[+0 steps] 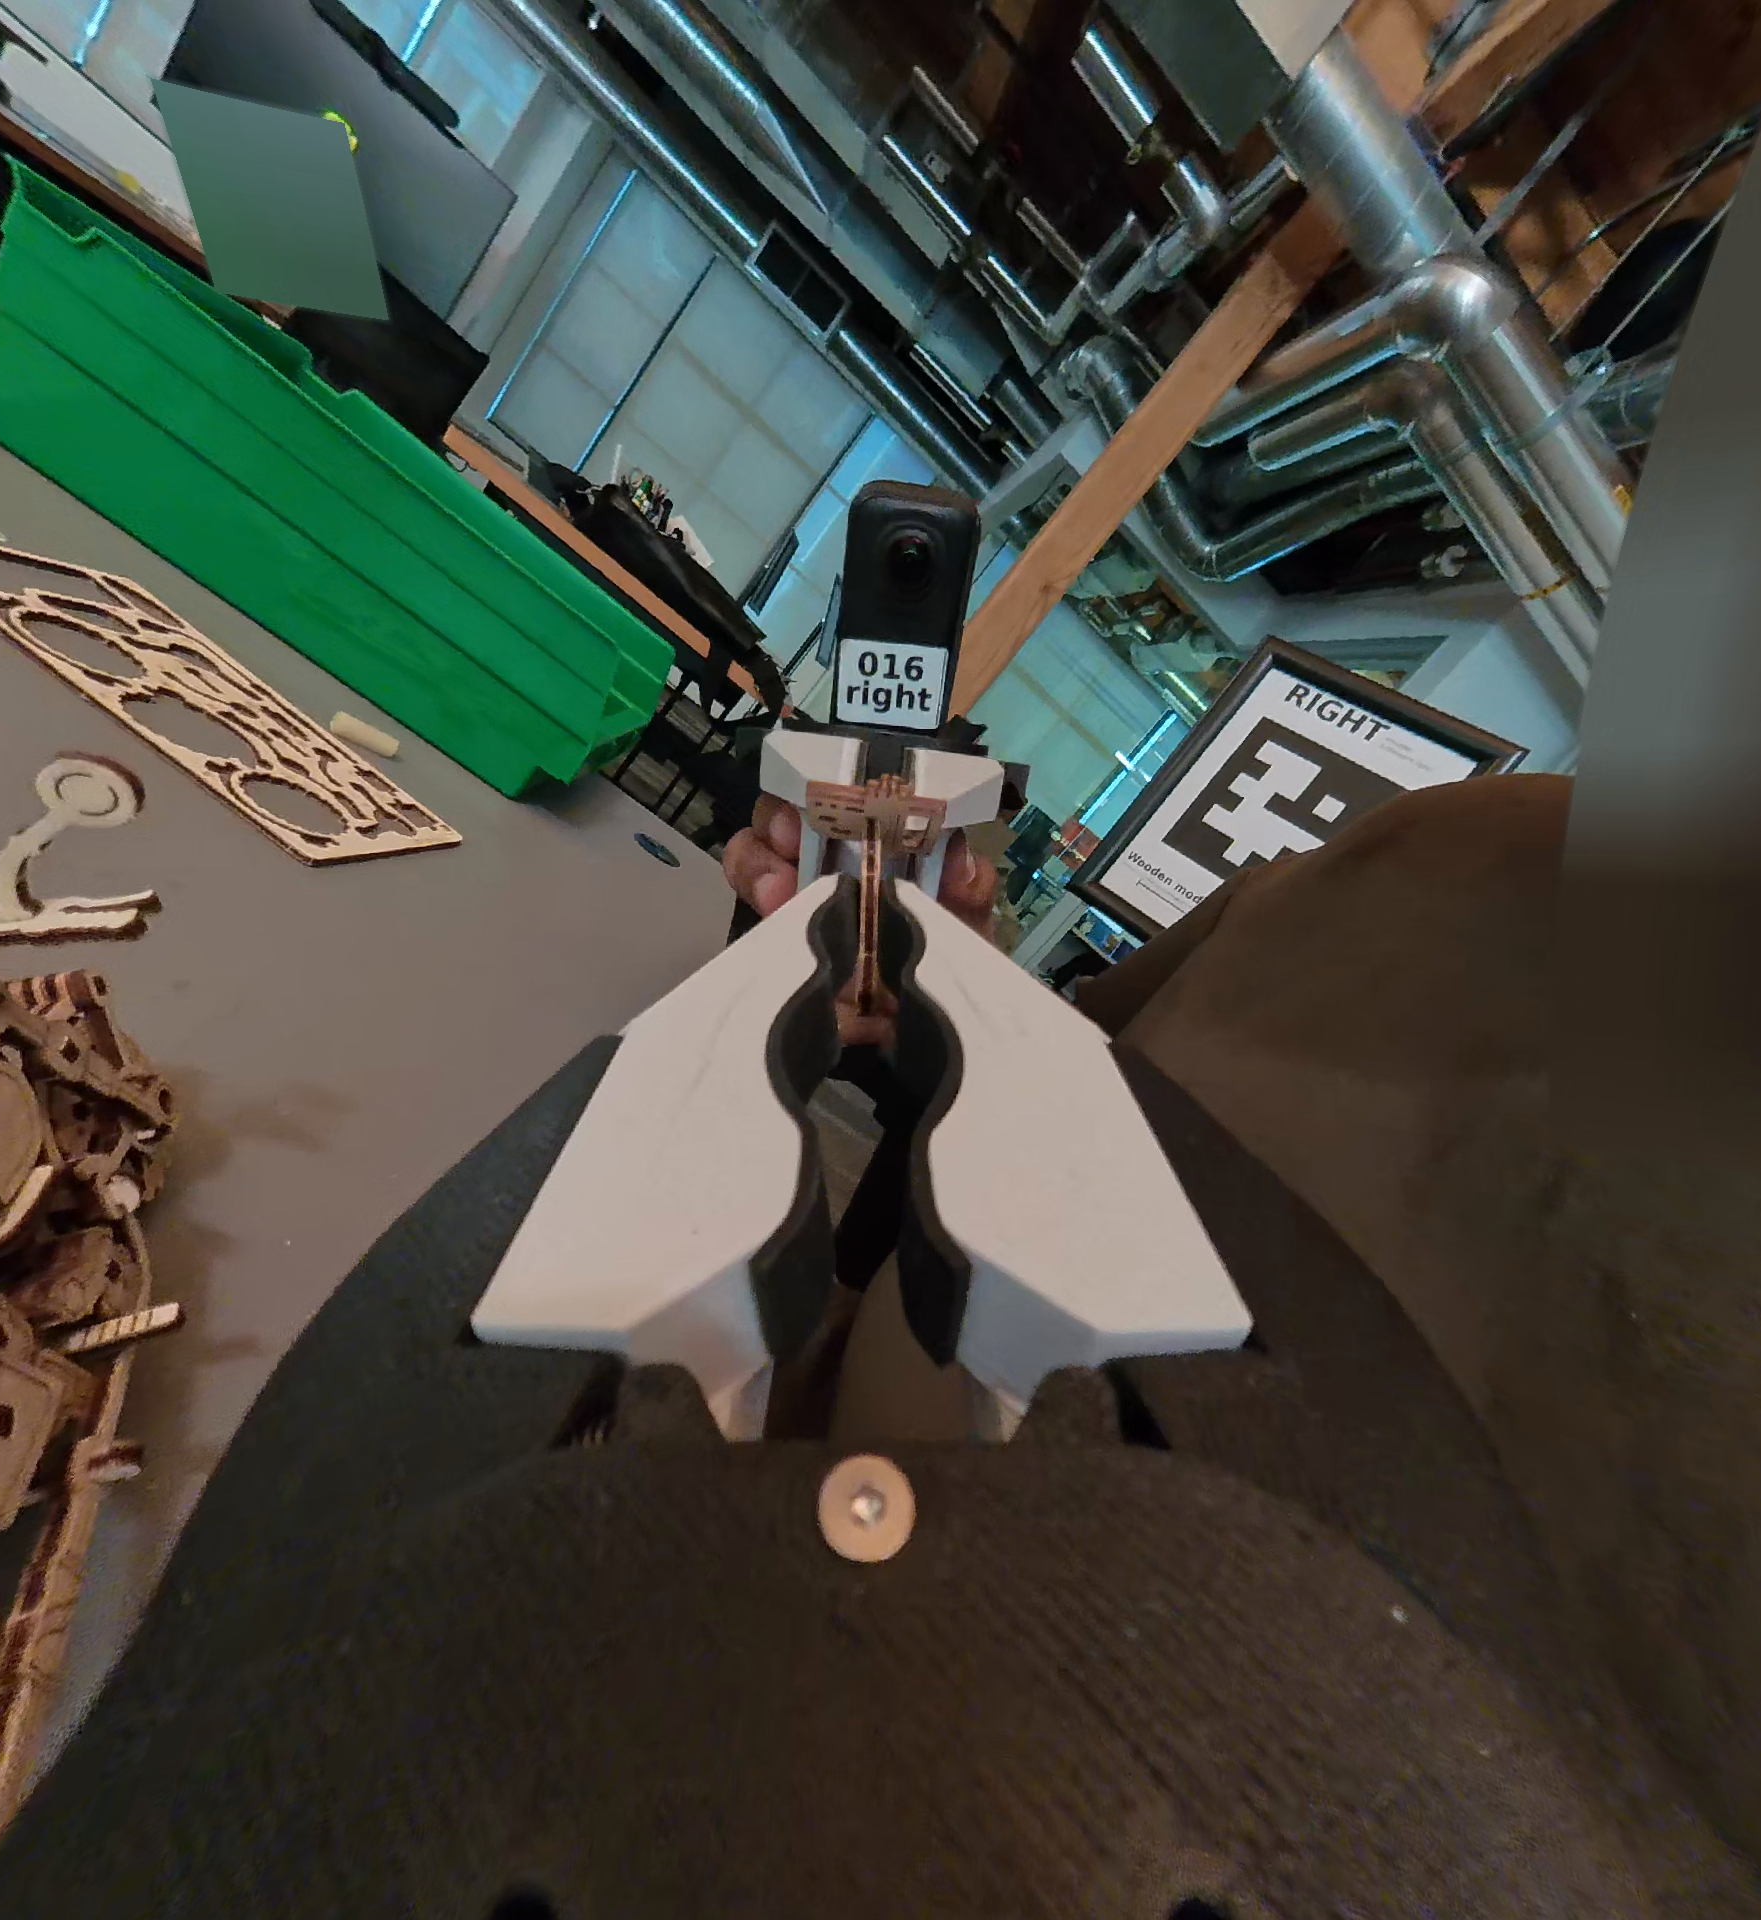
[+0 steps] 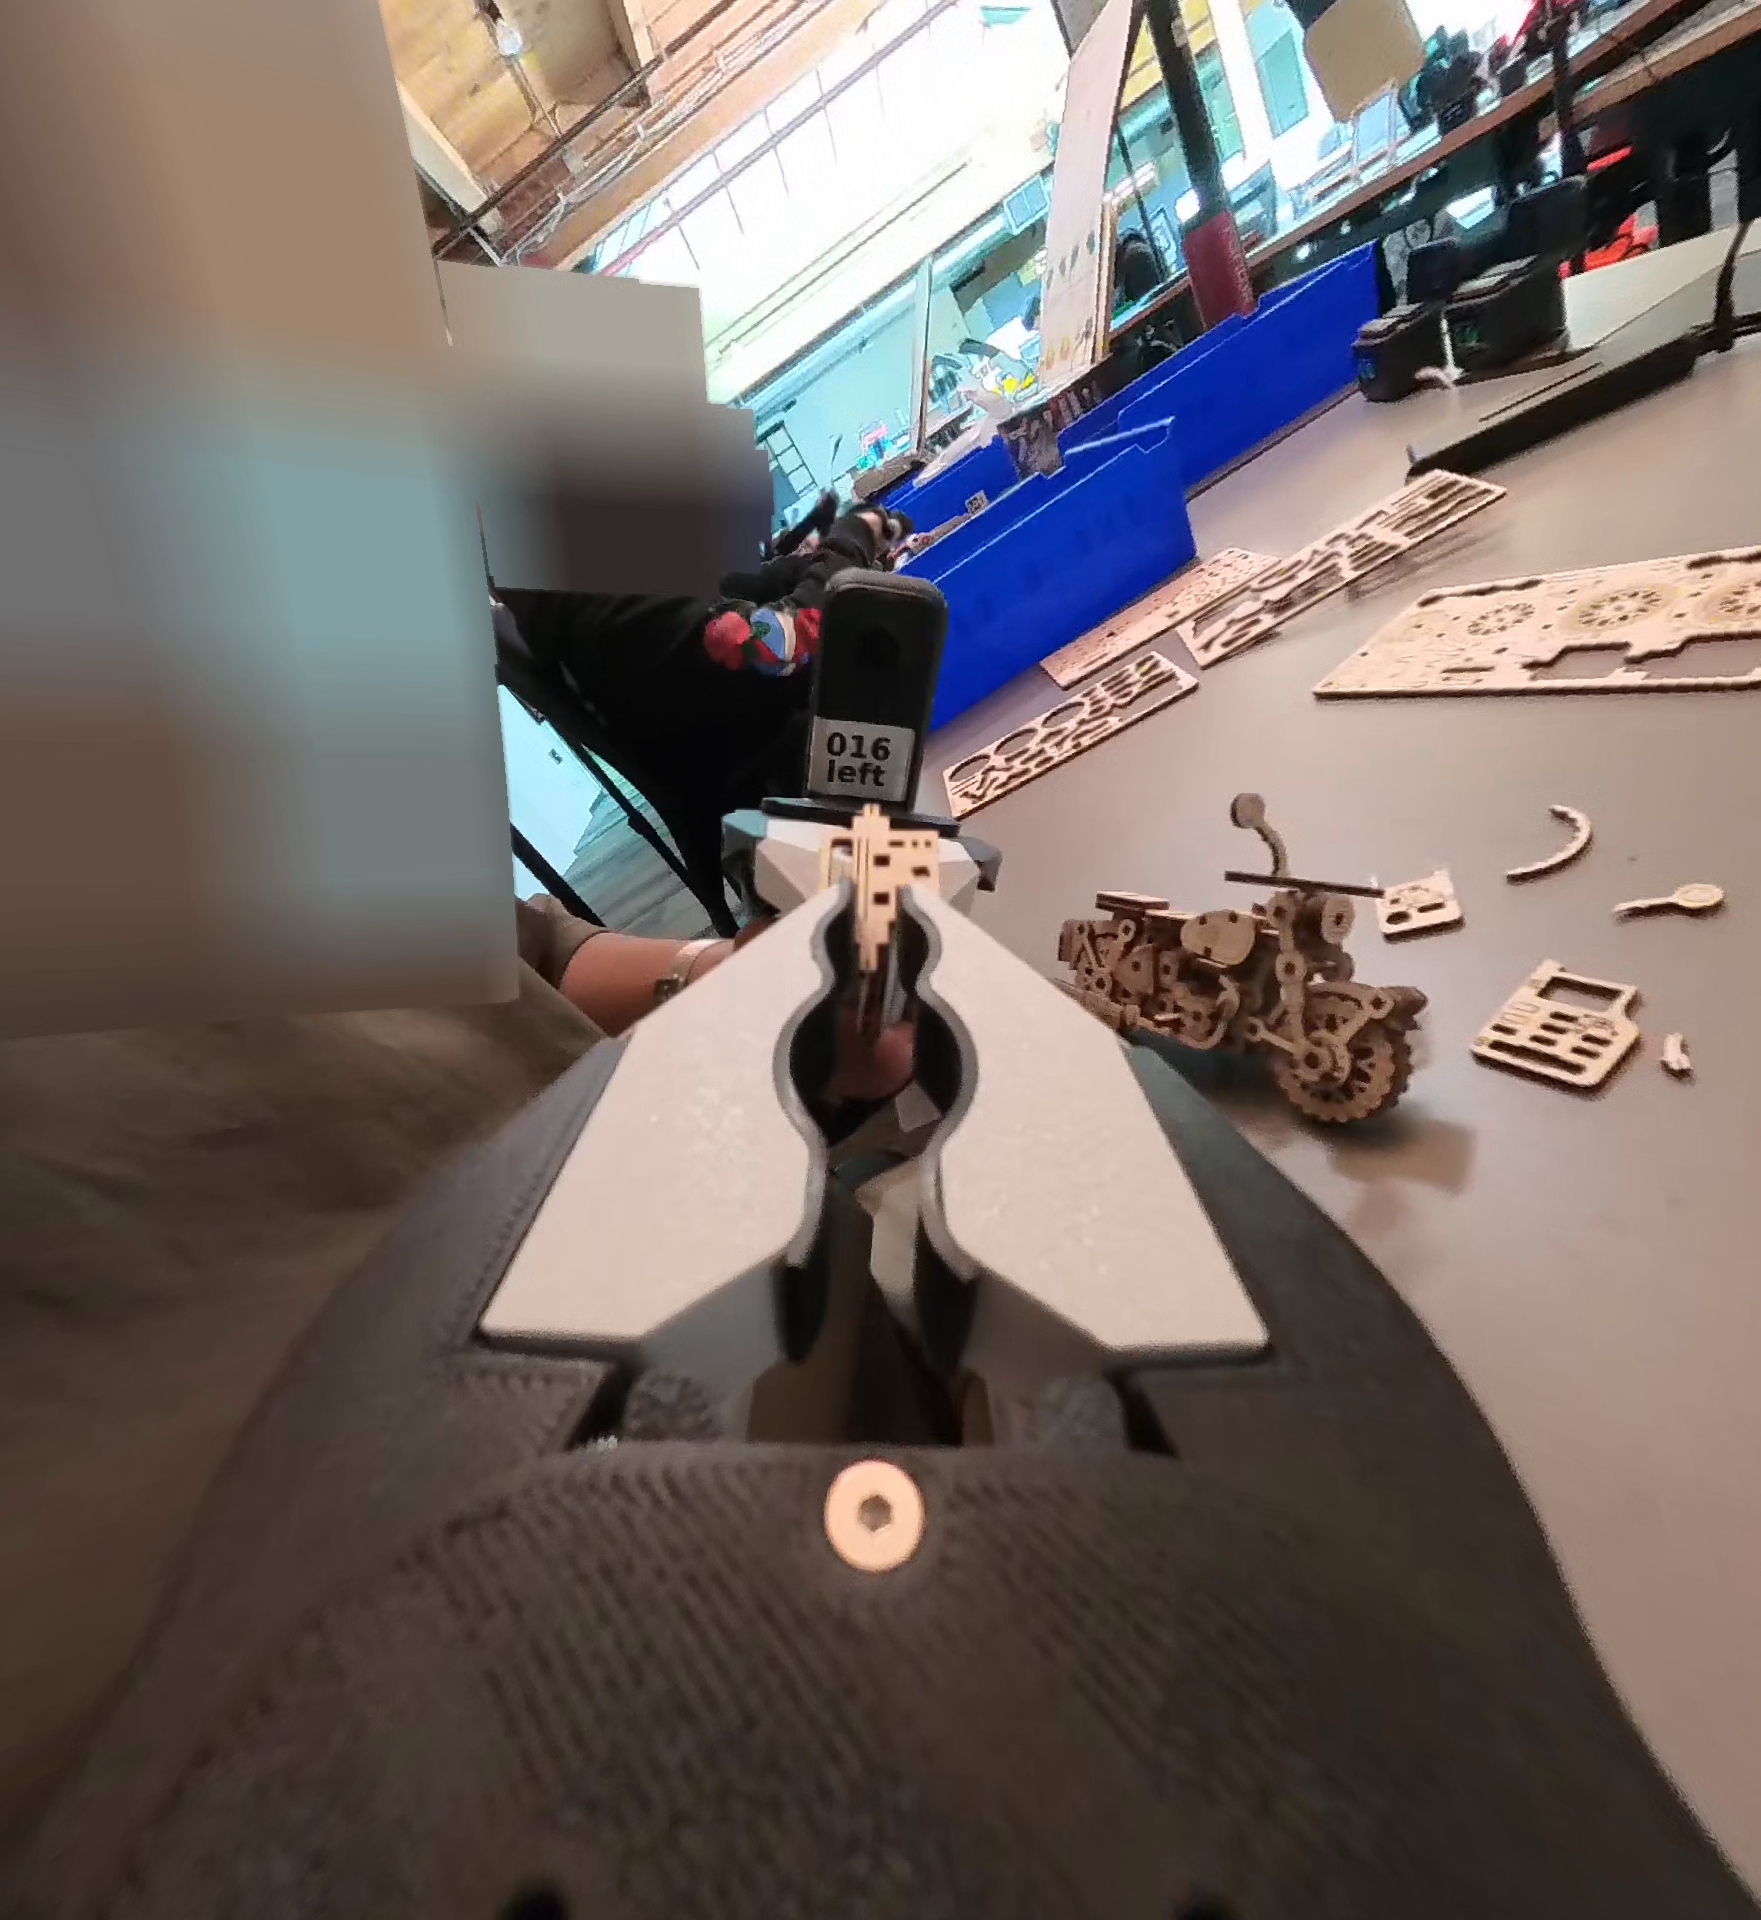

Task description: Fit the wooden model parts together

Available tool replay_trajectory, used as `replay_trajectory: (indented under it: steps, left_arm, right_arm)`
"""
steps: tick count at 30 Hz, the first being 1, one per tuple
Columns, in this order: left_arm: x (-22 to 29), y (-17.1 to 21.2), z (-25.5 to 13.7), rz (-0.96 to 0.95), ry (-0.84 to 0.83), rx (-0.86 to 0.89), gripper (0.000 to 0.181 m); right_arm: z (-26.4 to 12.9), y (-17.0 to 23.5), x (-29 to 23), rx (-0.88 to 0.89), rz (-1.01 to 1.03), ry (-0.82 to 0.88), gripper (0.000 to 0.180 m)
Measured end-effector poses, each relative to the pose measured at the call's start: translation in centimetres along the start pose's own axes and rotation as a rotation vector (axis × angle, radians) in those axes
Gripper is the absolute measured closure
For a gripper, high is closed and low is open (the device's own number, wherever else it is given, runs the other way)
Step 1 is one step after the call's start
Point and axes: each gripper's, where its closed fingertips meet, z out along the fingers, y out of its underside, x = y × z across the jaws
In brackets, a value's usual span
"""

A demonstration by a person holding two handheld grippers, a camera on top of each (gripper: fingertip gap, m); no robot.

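Note:
My left gripper (image 1: 870, 896) is shut on a thin wooden part (image 1: 867, 940), seen edge-on between its tips. Facing it, my right gripper (image 1: 876, 831) holds a small flat slotted wooden part (image 1: 855, 808) crosswise against the first part's far end. In the right wrist view my right gripper (image 2: 871, 902) is shut on its part (image 2: 874, 940), seen edge-on. The left gripper (image 2: 860, 868) stands opposite with its slotted part (image 2: 891, 860). The two parts touch, held in the air above the table. A partly built wooden motorcycle (image 2: 1260, 987) stands on the table to the right; it also shows in the left wrist view (image 1: 14, 1143).
Punched-out wooden sheets (image 2: 1582, 634) (image 1: 201, 707) lie on the grey table (image 2: 1478, 1247). Loose small parts (image 2: 1551, 1023) lie near the motorcycle. A green bin (image 1: 284, 468) and blue bins (image 2: 1063, 561) stand at the table's edges. A framed sign (image 1: 1271, 800) stands behind. Only a small space, under 4 cm, lies between the two pairs of fingers. The partly built wooden motorcycle (image 2: 1260, 987) is about 12 cm from both grippers' fingertips.

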Motion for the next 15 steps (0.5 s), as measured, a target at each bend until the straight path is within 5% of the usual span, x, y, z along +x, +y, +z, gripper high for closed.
replay_trajectory:
  steps: [15]
  left_arm:
    - [-0.1,0.0,0.0,-0.011,-0.006,0.002,0.180]
  right_arm:
    - [0.1,-0.1,0.0,0.004,0.010,-0.003,0.171]
